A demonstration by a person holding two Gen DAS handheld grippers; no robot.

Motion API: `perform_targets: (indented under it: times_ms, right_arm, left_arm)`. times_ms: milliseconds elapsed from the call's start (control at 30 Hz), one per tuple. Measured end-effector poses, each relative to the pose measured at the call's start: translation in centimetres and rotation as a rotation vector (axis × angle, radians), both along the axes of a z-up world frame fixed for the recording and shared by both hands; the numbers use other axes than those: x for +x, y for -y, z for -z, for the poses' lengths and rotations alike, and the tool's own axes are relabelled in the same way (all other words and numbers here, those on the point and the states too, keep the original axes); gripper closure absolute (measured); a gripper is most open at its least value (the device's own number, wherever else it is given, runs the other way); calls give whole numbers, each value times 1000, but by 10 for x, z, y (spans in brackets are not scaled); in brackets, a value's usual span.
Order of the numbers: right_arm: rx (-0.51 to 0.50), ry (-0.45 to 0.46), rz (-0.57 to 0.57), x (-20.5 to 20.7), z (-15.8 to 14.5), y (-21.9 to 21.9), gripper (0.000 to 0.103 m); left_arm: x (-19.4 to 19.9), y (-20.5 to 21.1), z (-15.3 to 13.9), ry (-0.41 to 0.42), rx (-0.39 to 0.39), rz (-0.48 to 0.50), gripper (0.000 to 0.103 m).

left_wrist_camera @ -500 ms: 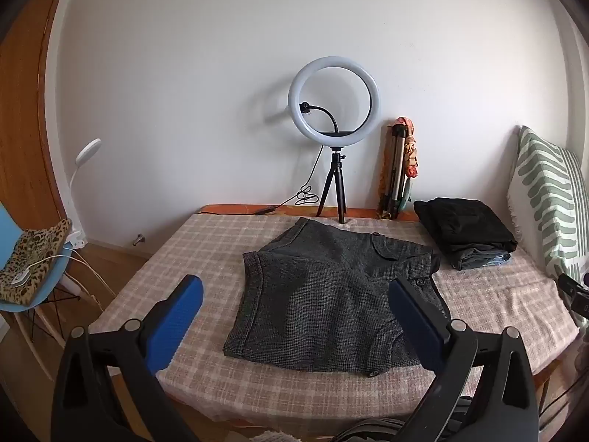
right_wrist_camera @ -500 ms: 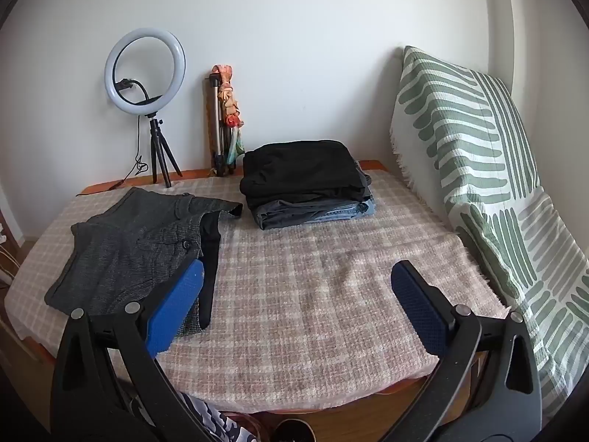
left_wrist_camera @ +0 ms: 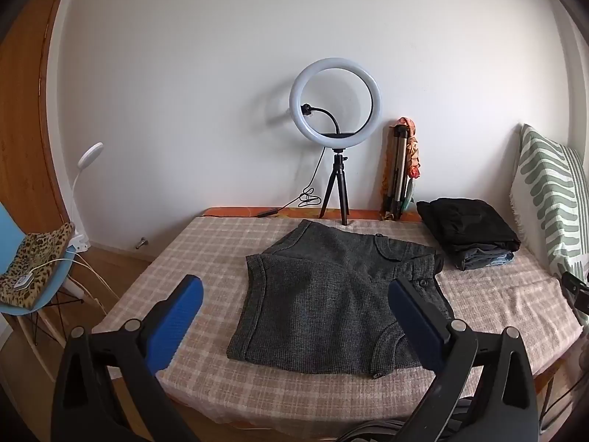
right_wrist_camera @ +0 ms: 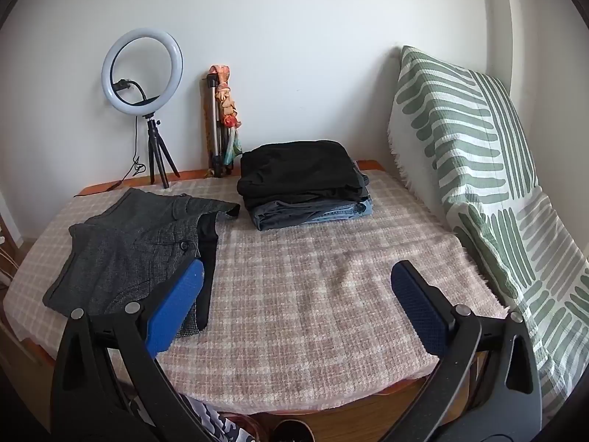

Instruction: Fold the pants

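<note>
Checked pink-and-cream cloth covers the wooden table (left_wrist_camera: 206, 258), which fills the lower half of both wrist views. At three o'clock in the right wrist view a large cushion in a white cover with green stripes (right_wrist_camera: 475, 154) leans against the wall beside the table edge.

On the cloth lies the pair of grey tweed shorts (left_wrist_camera: 331, 294), spread flat, at the centre of the left wrist view and at nine o'clock in the right one. Its long axis runs from the near table edge toward the wall; the waistband with its buttons faces three o'clock and the leg hems face nine o'clock.

Well apart from the shorts, toward two o'clock in the left wrist view, sits a folded stack of black and blue clothes (left_wrist_camera: 471, 228). A white ring light on a small black tripod (left_wrist_camera: 335, 103) stands at twelve o'clock by the wall, with a folded metal tripod wrapped in an orange scarf (left_wrist_camera: 401, 169) just beside it.

Both tools hover short of the table: the left gripper (left_wrist_camera: 296, 316) has its blue-padded jaws wide apart over the near hem, holding nothing; the right gripper (right_wrist_camera: 298, 309) is likewise spread, its left pad overlapping the waistband in view.
</note>
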State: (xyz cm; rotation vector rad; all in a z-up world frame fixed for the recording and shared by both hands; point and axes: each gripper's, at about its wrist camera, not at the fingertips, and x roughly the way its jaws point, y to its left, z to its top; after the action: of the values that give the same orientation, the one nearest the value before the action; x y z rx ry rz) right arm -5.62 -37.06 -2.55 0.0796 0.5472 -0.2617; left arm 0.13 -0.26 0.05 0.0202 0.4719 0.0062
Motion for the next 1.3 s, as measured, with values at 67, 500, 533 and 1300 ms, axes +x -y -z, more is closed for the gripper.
perform_targets:
  times_ms: [67,500,533,1300]
  right_arm:
    - [-3,-2,-4,1,0,-1,0]
    - [-9,2,-12,4,-2,-3,0]
    - [-10,2,-12,4,-1,-3,0]
    - [-11,-3,-17,6,1,-6,0]
  left_arm:
    - [1,-1,0,1,-1,1,1]
    - [1,1,2,10,-2,2,1]
    - [1,1,2,10,-2,2,1]
    - [6,1,3,2,-2,8,1]
